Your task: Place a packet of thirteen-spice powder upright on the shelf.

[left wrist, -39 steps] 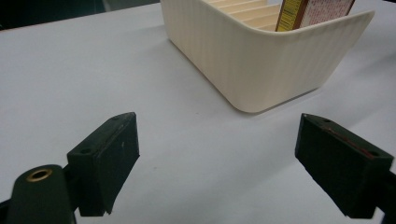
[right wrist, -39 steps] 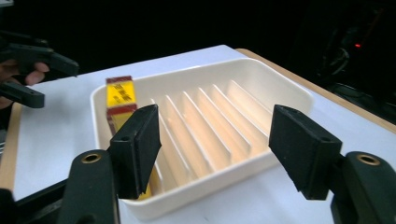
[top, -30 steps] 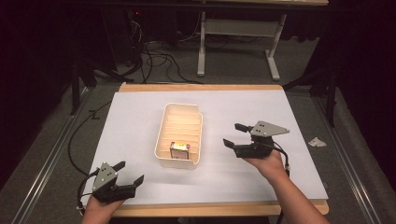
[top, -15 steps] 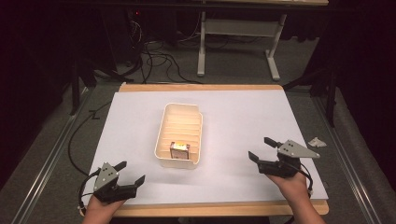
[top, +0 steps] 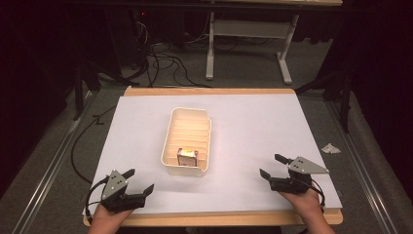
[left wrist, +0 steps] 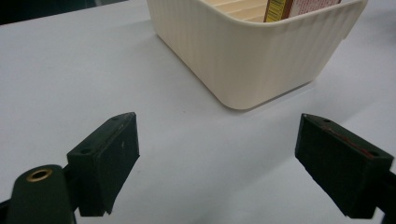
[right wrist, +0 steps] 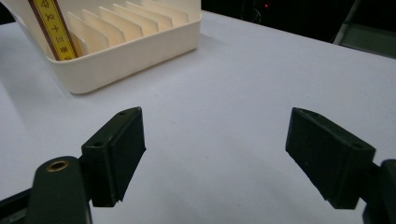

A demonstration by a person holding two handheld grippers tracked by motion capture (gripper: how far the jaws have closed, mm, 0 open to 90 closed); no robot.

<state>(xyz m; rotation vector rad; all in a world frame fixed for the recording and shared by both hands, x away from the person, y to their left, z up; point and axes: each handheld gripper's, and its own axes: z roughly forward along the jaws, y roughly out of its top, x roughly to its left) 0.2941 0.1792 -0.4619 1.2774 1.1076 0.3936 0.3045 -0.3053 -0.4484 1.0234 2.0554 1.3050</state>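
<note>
The white surface [top: 253,126] carries a cream slotted tray [top: 188,141] near its middle, its long axis running away from the person toward the far edge. Thin dividers cut the tray crosswise into narrow slots, and a small box [top: 187,157] stands upright in the slot nearest the person, against the near wall.

Both grippers sit low at the near edge, well apart from the tray and from each other. The left gripper [top: 136,187] lies to the tray's near left, its jaws spread wide with nothing between them; in the left gripper view the tray's near corner [left wrist: 261,51] rises ahead and to the right, the box [left wrist: 299,7] peeking over the rim. The right gripper [top: 272,166] lies farther out to the right, jaws likewise apart and empty, and its own view puts the tray [right wrist: 116,46] ahead to the left.

By my judgement the left gripper is somewhat nearer the box, so a reach would run forward and inward.
</note>
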